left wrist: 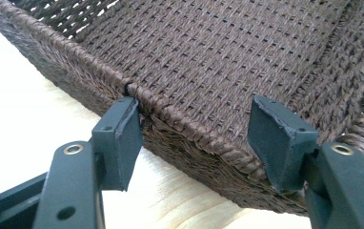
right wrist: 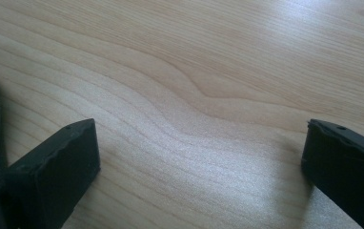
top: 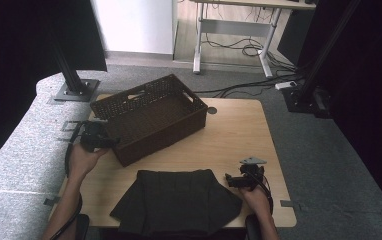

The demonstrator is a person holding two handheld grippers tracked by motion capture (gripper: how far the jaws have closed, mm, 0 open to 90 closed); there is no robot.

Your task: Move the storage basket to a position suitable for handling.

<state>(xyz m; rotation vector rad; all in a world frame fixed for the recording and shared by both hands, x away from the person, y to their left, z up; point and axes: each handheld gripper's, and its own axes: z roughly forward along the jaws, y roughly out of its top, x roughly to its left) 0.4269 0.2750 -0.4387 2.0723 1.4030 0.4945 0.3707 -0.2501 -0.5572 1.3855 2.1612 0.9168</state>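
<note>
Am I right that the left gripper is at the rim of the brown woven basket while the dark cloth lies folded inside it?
Not quite: the dark cloth lies on the table in front of the basket, as the high view shows. The left gripper is at the rim.

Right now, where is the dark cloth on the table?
In the high view the dark cloth lies at the near edge of the table, in the middle, just in front of the woven basket and left of the right tongs.

The basket (top: 149,117) sits on the table (top: 239,130), toward its far left. Nearer the person than the basket, the folded cloth (top: 176,200) lies at the table's front edge.
</note>
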